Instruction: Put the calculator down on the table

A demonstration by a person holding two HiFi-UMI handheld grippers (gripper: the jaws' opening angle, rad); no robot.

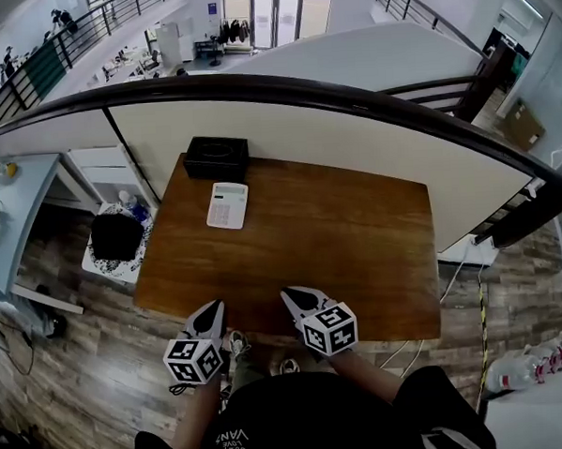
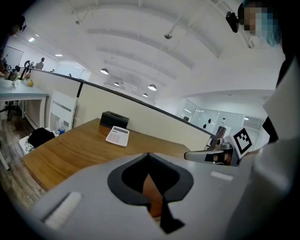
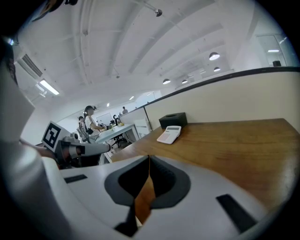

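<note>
Calculator (image 1: pixel 227 205) lies flat on the table's (image 1: pixel 358 262) far left, just near of a black box (image 1: pixel 216 157); we cannot tell its contents. Our head view places left gripper (image 1: pixel 212 309) and right gripper (image 1: pixel 294 294) at the near edge; only their own views show jaws pressed together, holding nothing.

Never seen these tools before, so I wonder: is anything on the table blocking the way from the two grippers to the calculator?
Nothing visible does. The calculator lies flat far across the table, before a black box; only bare wood separates it from the left gripper and right gripper, both shut and empty.
</note>
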